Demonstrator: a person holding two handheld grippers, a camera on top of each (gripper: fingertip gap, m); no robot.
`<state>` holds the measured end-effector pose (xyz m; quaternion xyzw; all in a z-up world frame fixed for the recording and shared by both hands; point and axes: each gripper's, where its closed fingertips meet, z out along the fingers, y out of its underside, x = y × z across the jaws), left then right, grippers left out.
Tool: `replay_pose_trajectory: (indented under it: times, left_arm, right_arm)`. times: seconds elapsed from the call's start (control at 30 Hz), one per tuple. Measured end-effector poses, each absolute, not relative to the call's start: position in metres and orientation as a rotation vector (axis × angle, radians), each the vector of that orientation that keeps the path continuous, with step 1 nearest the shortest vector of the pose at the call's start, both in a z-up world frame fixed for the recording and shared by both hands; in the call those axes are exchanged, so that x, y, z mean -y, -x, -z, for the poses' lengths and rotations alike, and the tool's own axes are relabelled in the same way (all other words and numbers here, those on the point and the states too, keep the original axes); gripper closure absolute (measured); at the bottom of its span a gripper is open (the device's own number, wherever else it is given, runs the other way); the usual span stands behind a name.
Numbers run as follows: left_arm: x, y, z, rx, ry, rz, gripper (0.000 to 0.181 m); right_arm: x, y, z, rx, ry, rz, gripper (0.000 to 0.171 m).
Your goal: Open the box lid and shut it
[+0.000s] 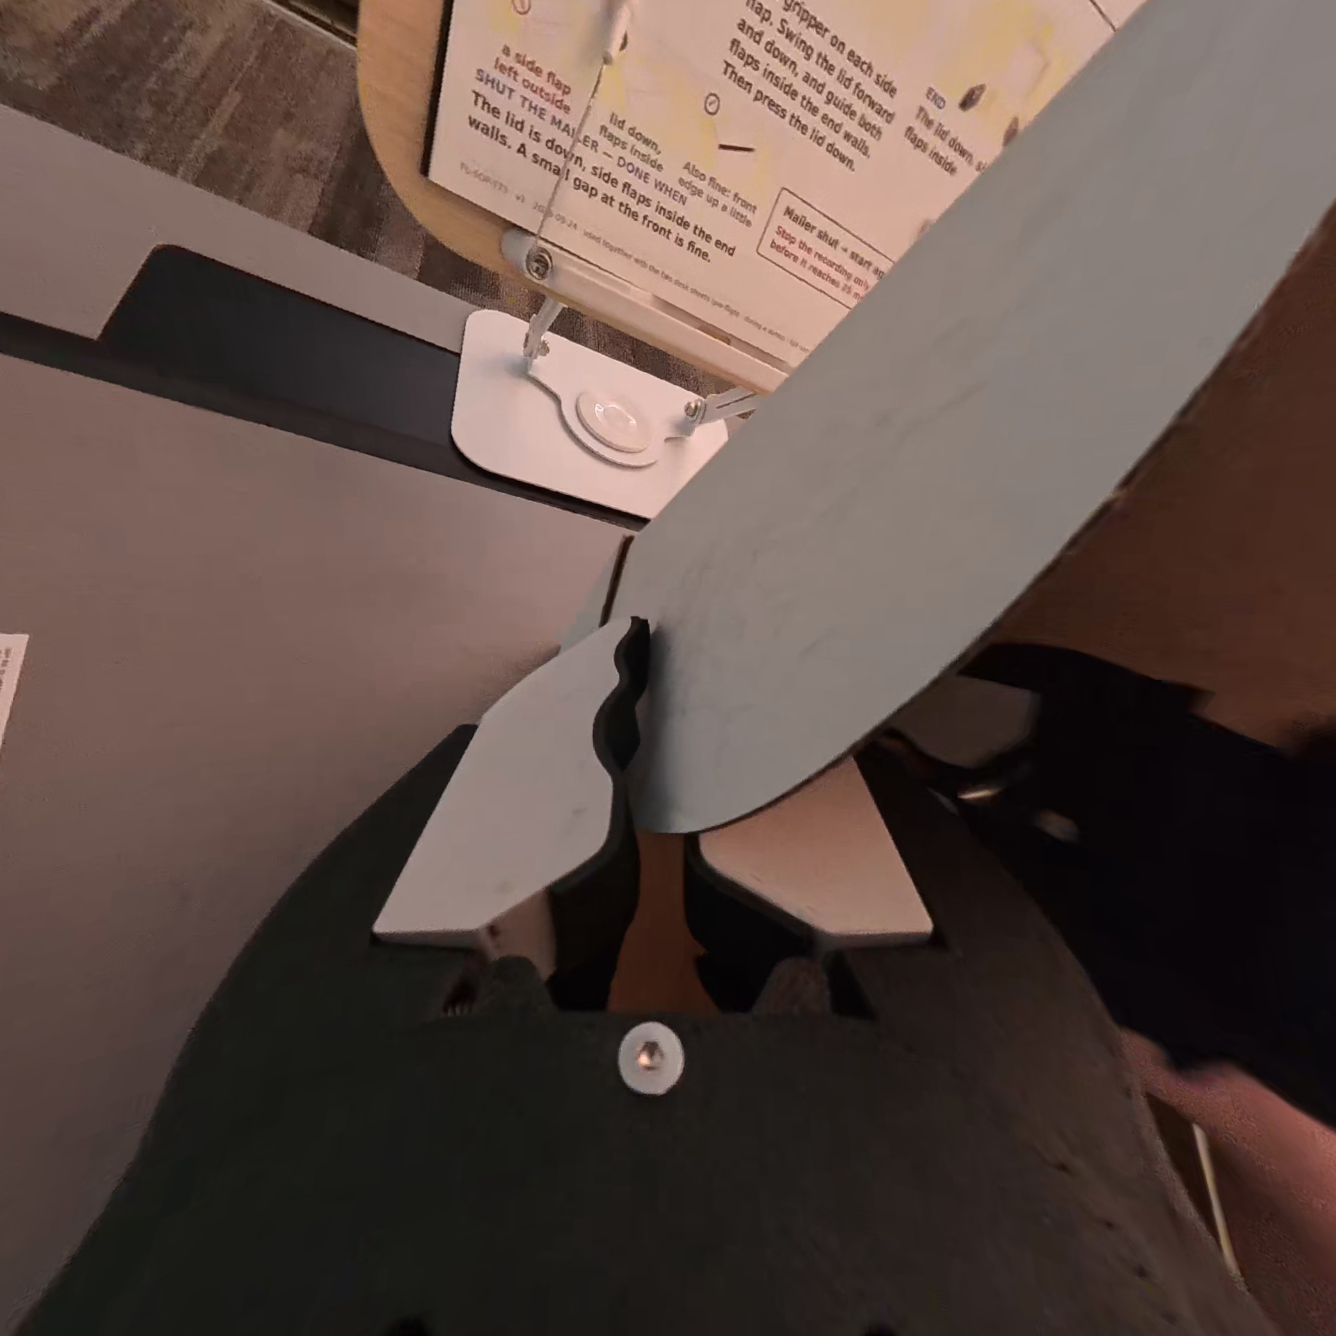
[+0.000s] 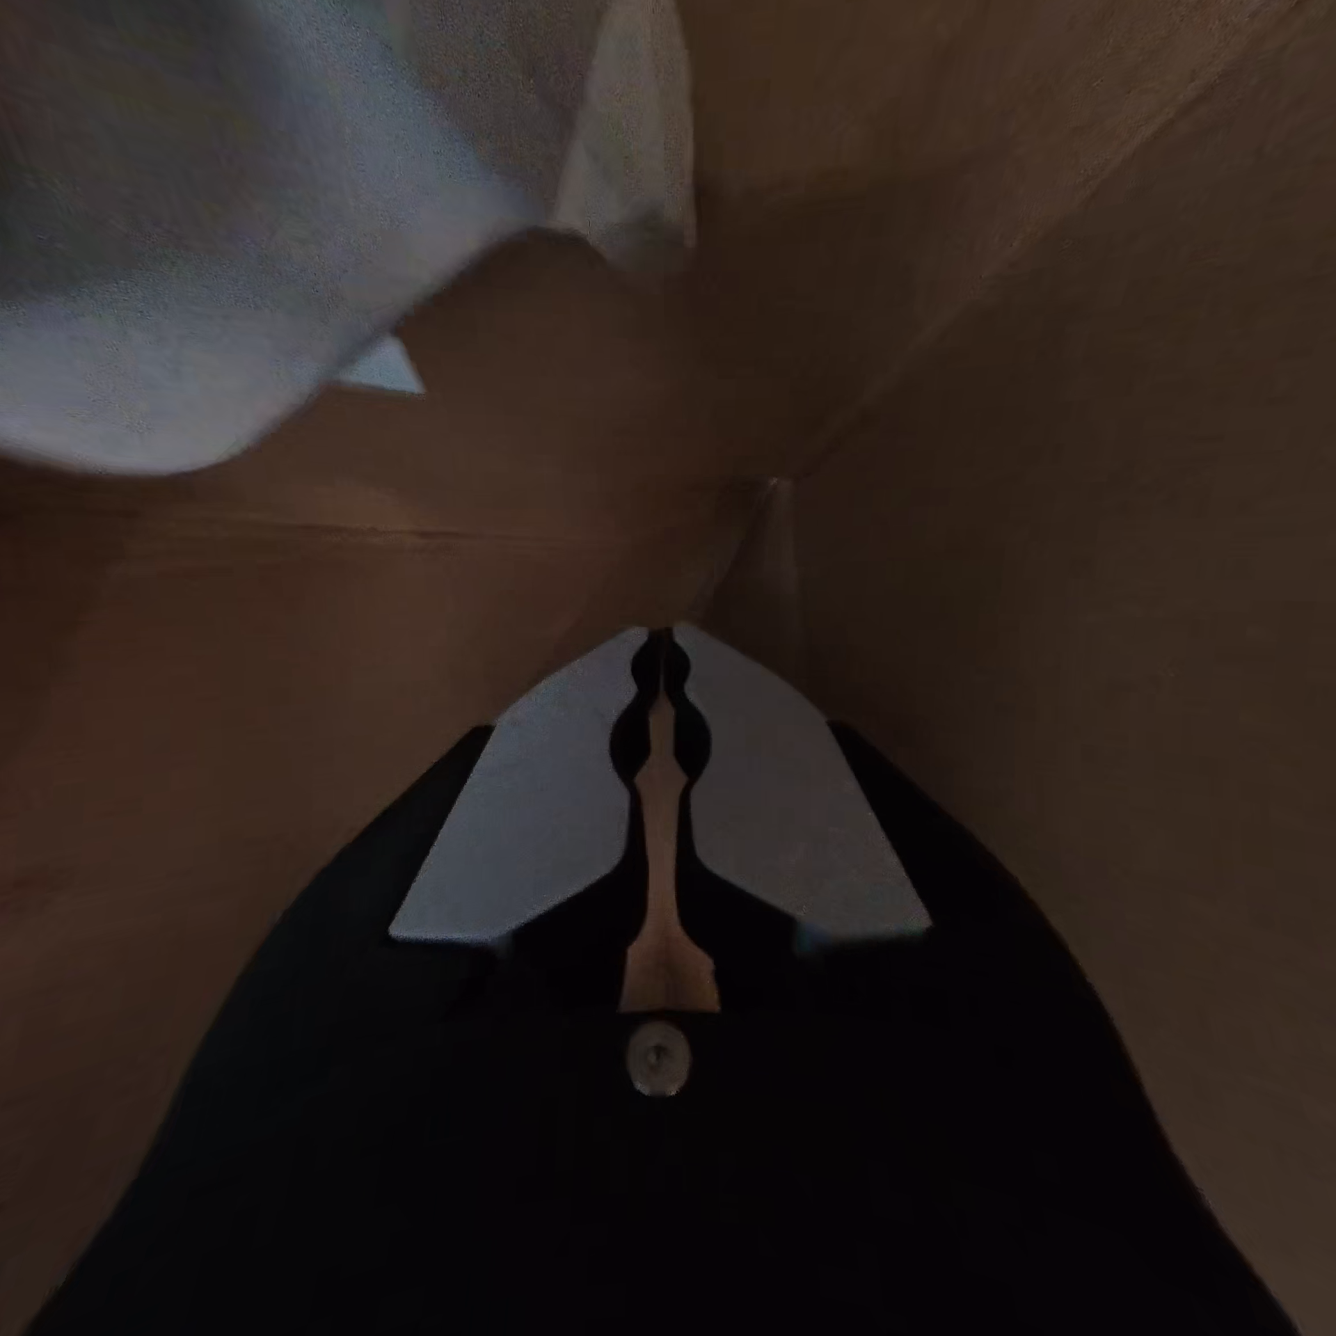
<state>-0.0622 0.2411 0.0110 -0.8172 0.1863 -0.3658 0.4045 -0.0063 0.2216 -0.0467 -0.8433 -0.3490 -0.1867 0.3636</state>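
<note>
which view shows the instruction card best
The left wrist view: the instruction card on its stand sits lit and sharp beyond the grey box flap. The right wrist view shows none of it, only dim brown cardboard.

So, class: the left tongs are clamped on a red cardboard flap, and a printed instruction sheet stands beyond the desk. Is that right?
Not quite: the flap is pale grey-blue outside and brown inside, not red. The left wrist view shows the left tongs clamped on it, with the printed instruction sheet beyond the desk.
</note>
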Motion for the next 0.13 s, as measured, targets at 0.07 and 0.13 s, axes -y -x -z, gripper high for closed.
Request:
replay_pose_trajectory:
  times: [0.07,0.13]
  left_arm:
    - [-0.238,0.061,-0.010,-0.495,2.048,0.922,0.175]
    - [-0.233,0.060,-0.007,-0.516,2.036,0.934,0.173]
  right_arm:
    - [-0.191,0.016,0.024,0.909,2.138,0.450,0.170]
    - [-0.152,0.029,-0.006,0.855,2.084,0.365,0.169]
